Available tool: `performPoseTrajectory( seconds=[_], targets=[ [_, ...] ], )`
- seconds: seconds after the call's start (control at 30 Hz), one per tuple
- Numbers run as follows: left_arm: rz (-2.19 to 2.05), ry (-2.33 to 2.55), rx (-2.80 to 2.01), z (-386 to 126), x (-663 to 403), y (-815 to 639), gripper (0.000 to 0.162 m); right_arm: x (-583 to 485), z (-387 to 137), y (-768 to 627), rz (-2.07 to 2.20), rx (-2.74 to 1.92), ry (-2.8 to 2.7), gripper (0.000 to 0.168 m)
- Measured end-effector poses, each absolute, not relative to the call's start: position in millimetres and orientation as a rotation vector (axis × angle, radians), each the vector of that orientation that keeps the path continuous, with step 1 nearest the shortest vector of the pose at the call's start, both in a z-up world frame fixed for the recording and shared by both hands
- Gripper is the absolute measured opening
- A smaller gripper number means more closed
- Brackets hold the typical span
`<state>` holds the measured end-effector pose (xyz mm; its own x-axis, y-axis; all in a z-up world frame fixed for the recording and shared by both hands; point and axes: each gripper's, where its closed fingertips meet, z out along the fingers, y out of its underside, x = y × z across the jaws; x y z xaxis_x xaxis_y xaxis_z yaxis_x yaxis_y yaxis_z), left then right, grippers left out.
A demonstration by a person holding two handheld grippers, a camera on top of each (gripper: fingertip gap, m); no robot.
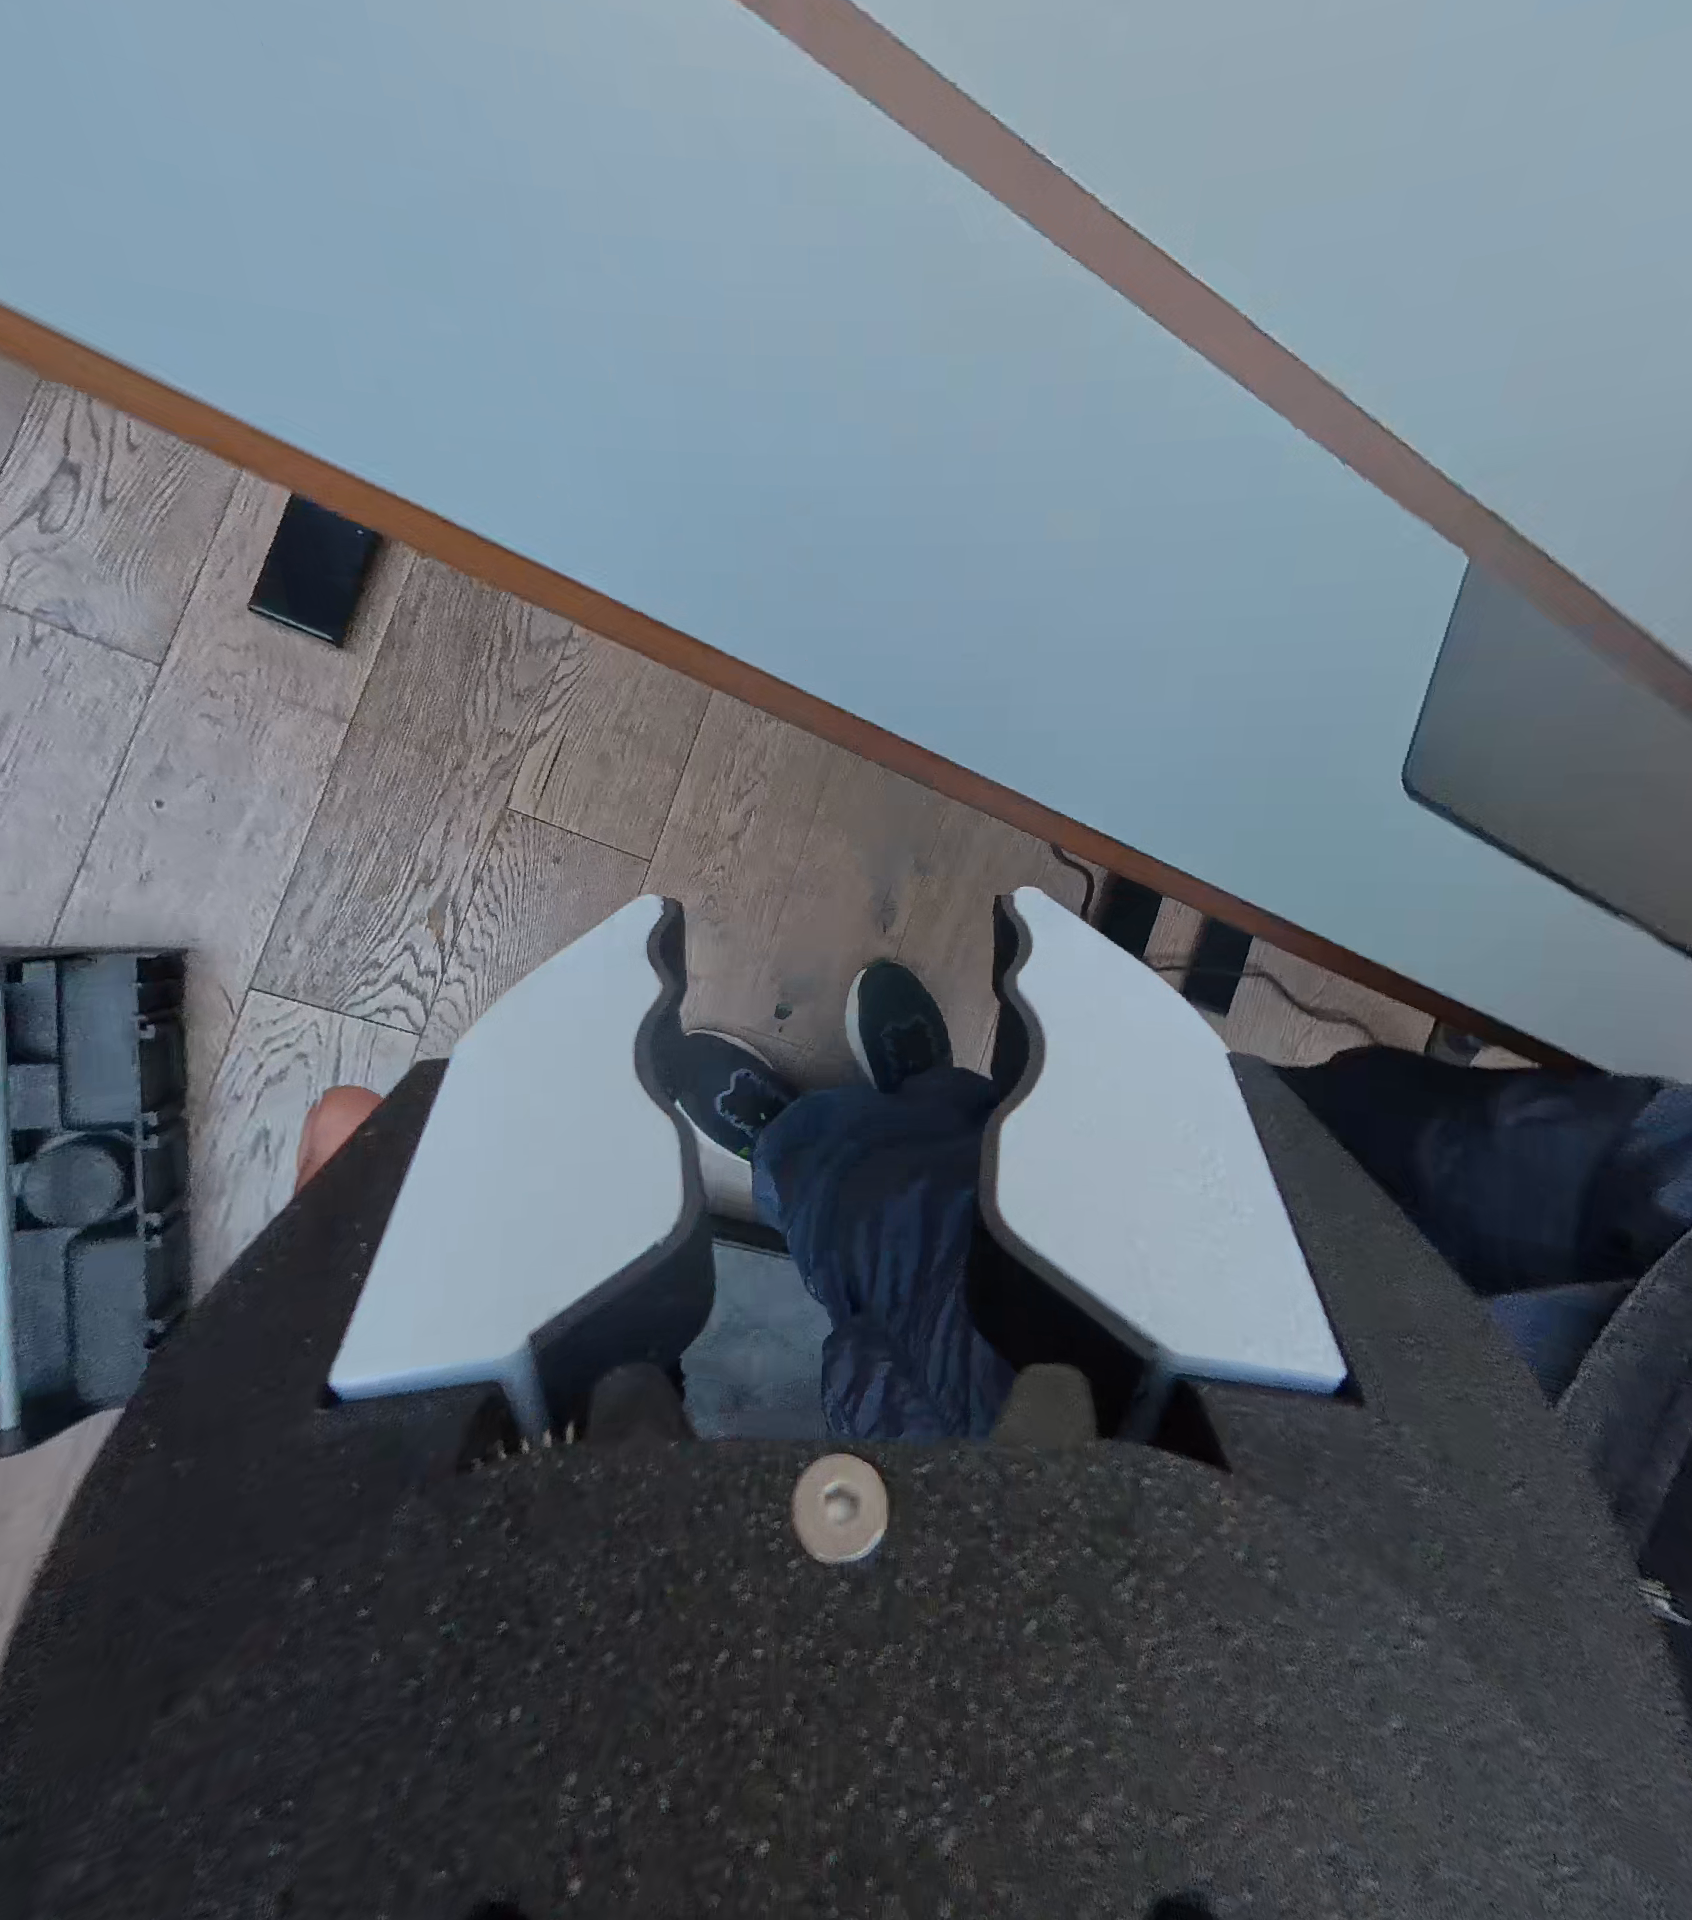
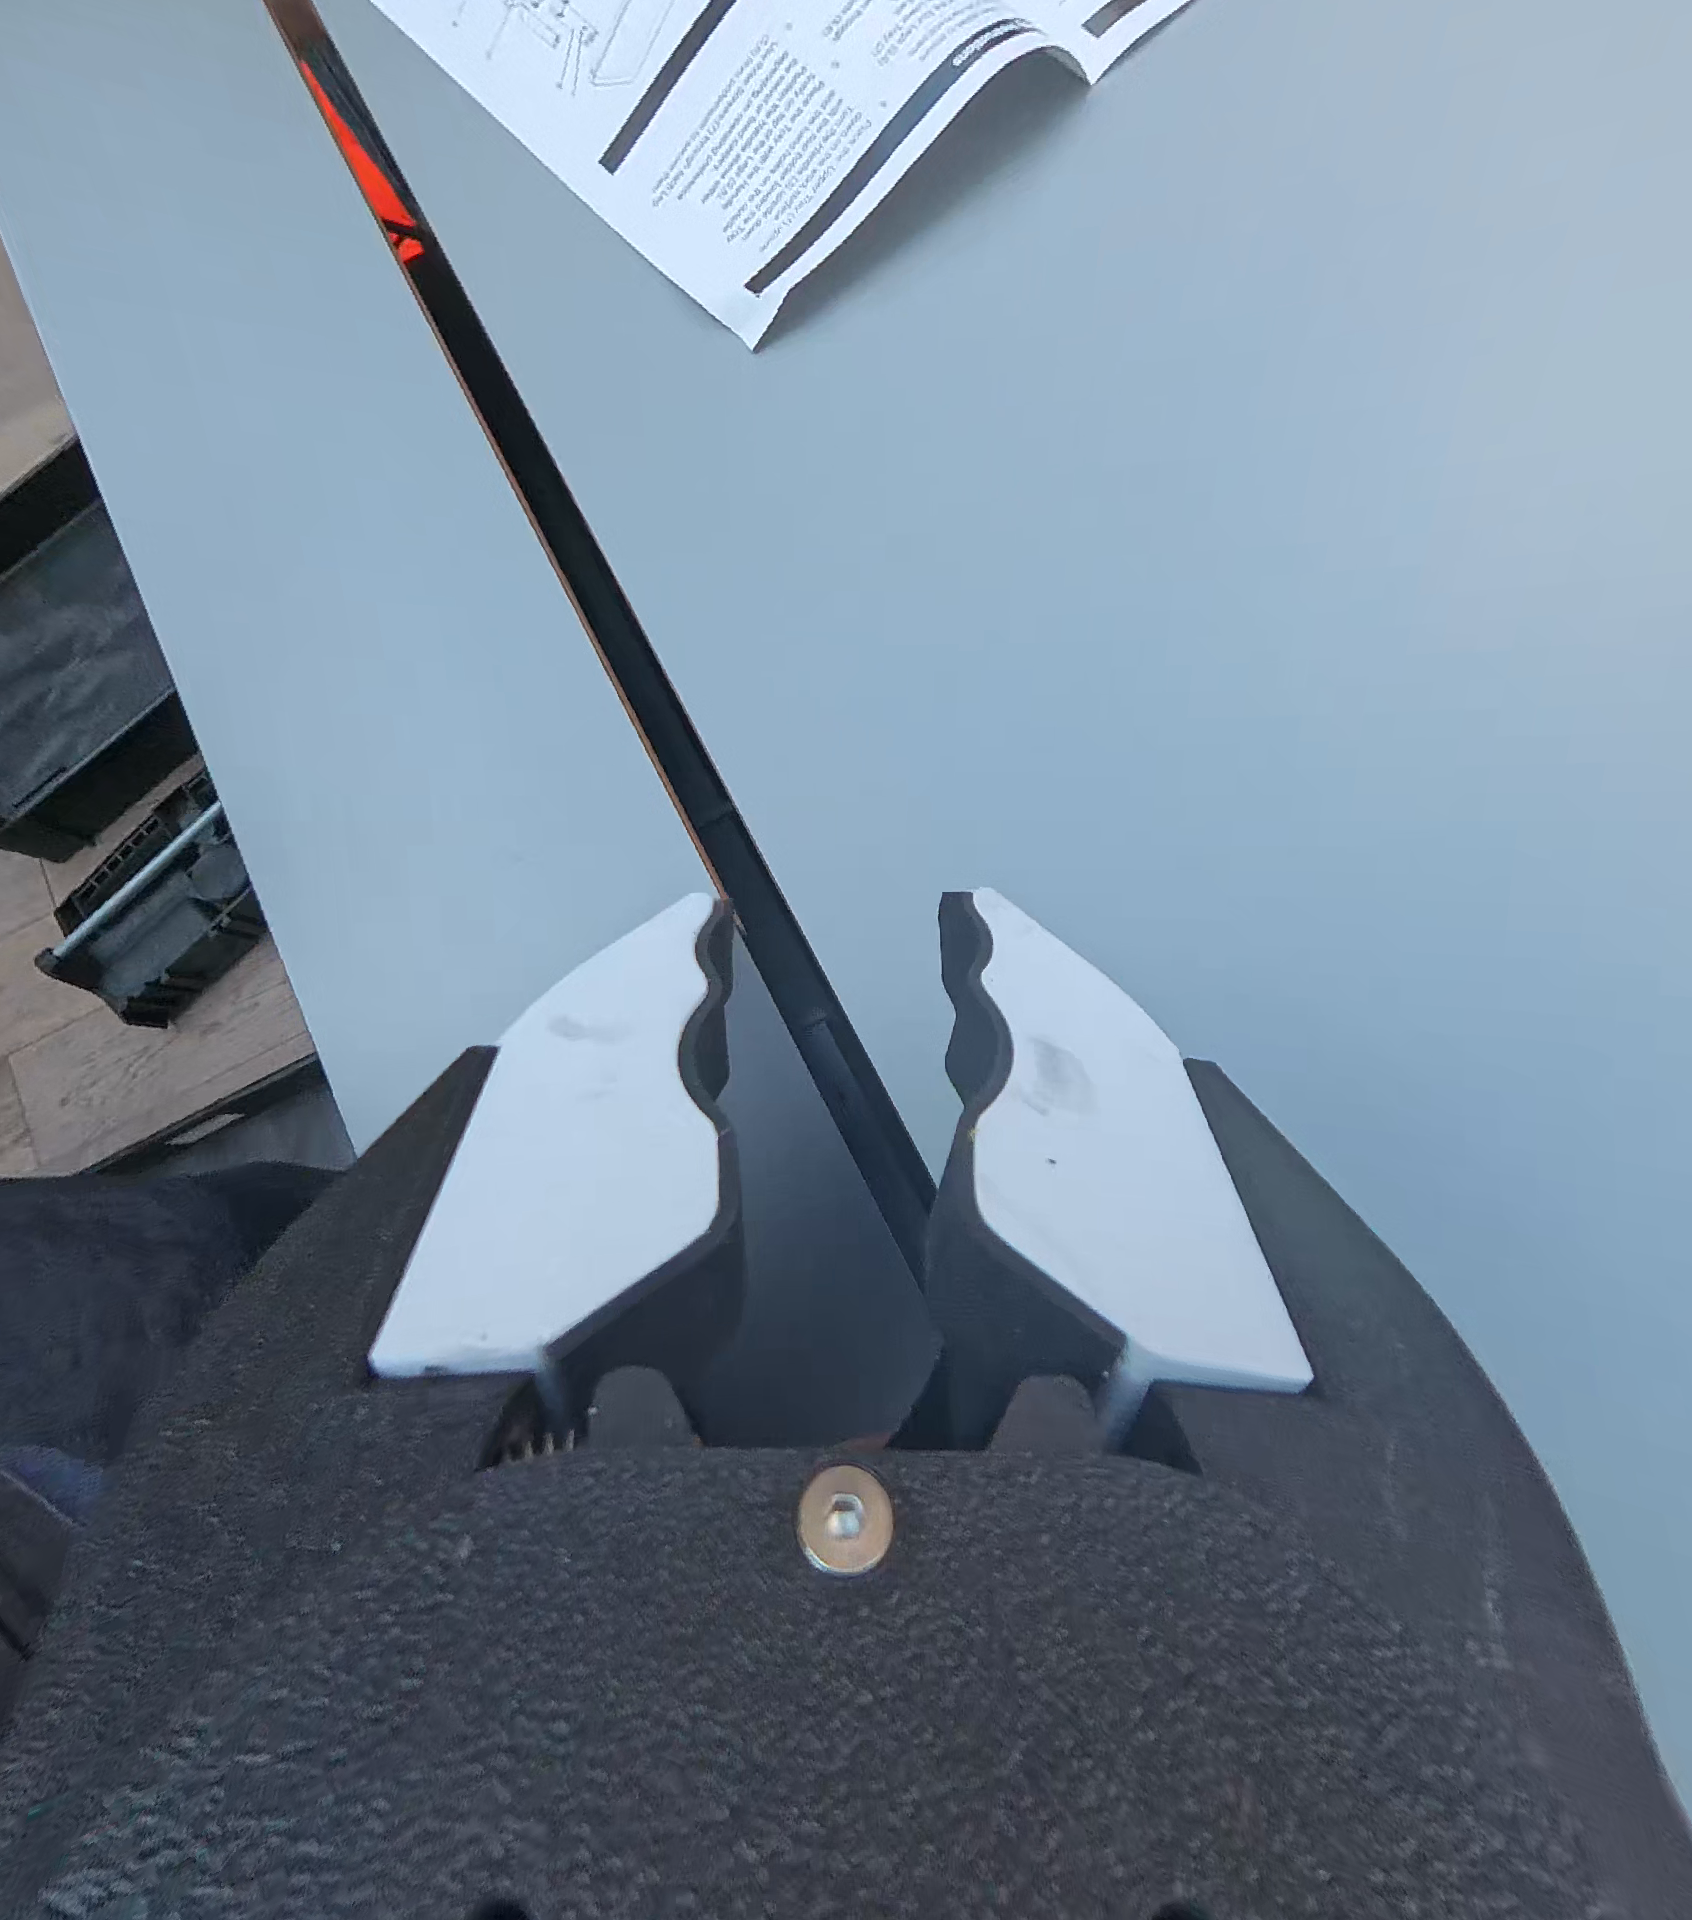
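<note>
My right gripper [image 2: 834, 914] has its jaws partly closed around a thin dark glossy slab [image 2: 811, 1226], which runs slantwise between them. The slab touches the left fingertip [image 2: 717, 935] and the base of the right finger. It hangs over the seam between two grey tabletops [image 2: 1237, 727]. The same slab [image 1: 1600, 779] shows at the right of the left wrist view. My left gripper [image 1: 831, 914] is open and empty. It points down at the wooden floor [image 1: 302, 790], with a person's dark shoes [image 1: 899, 1023] and trouser leg between its fingers.
An open printed booklet [image 2: 821, 125] lies on the far tabletop. Black plastic frame parts with metal rods lie on the floor [image 1: 31, 1174] [image 2: 156, 914]. A small black flat device [image 1: 314, 569] lies by the brown table edge [image 1: 613, 634]. A black box [image 2: 21, 675] stands on the floor. The left gripper's tips are roughly 35 cm from the right gripper's.
</note>
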<state>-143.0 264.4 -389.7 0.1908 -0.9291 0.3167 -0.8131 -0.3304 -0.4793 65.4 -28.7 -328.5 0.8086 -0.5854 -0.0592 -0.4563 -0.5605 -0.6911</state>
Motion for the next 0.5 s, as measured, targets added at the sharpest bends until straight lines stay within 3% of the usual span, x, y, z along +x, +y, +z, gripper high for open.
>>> performPoseTrajectory(
  seconds=[0.3,0.5],
  targets=[
    [-0.659,2.255,-1.955,-442,-158,153,0.057,8,-372,-24,-0.131,-2.506,0.414,0.044],
    [-0.677,2.035,-2.263,-451,-198,177,0.056,-13,-362,28,-0.012,-2.449,0.392,0.044]
  ],
)
